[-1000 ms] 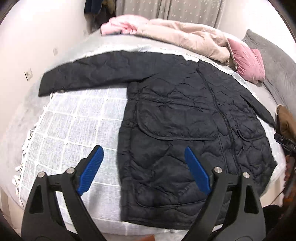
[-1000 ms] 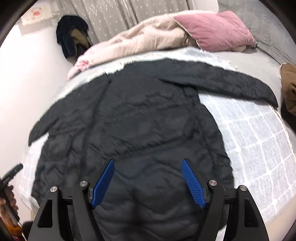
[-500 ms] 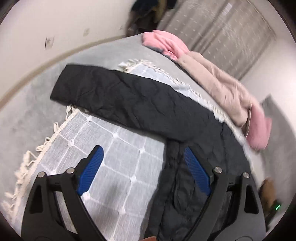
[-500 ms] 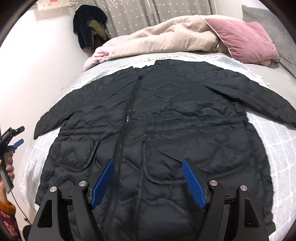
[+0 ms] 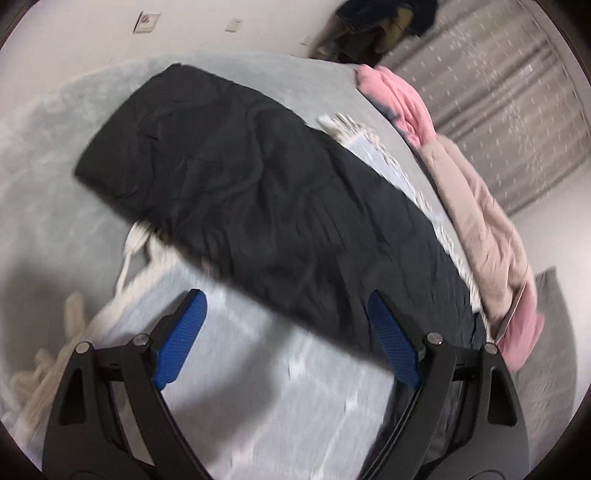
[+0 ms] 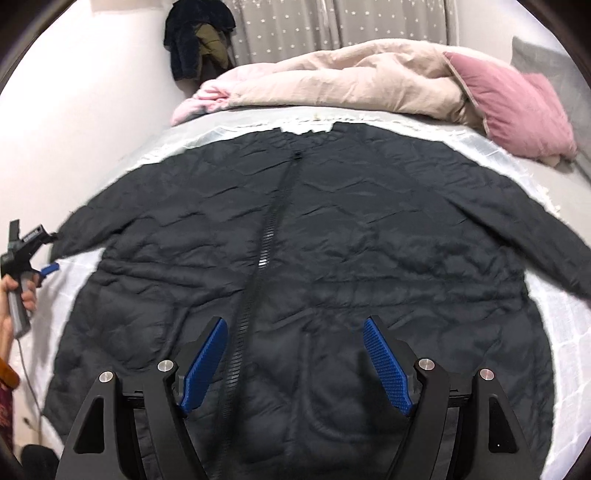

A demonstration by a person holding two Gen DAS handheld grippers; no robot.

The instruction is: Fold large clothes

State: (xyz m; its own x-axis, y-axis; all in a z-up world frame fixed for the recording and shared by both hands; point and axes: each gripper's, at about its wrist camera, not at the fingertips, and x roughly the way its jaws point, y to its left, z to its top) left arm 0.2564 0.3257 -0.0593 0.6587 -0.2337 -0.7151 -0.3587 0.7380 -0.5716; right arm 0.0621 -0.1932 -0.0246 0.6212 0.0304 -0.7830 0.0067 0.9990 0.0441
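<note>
I have both tongs spread wide with nothing between their blue pads. My right tongs (image 6: 293, 363) hang above the near part of the coat (image 6: 295, 258), which lies flat and front-up on a white blanket (image 6: 517, 162) over the bed (image 6: 554, 173). The zip (image 6: 266, 251) is done up and runs from the collar at the far side down toward me, passing just inside the left pad. Both sleeves are stretched out sideways, one to the left and one to the right.

At the left edge of the right view I can see my left hand (image 6: 16, 291) on its grip, with the left tongs beside the end of the left sleeve. From the left wrist view, the left tongs (image 5: 286, 338) hover over the blanket (image 5: 280, 387) just near of that sleeve (image 5: 236, 184), which crosses the frame at a slant; this picture is blurred. The sleeve's cuff end lies past the blanket's fringe (image 5: 129, 251) on the grey bed cover (image 5: 44, 155).

Along the far side of the bed sit a beige quilt (image 6: 332, 77) and a pink pillow (image 6: 517, 110). Dark clothes (image 6: 195, 40) hang at the far left beside a grey curtain (image 6: 332, 22).
</note>
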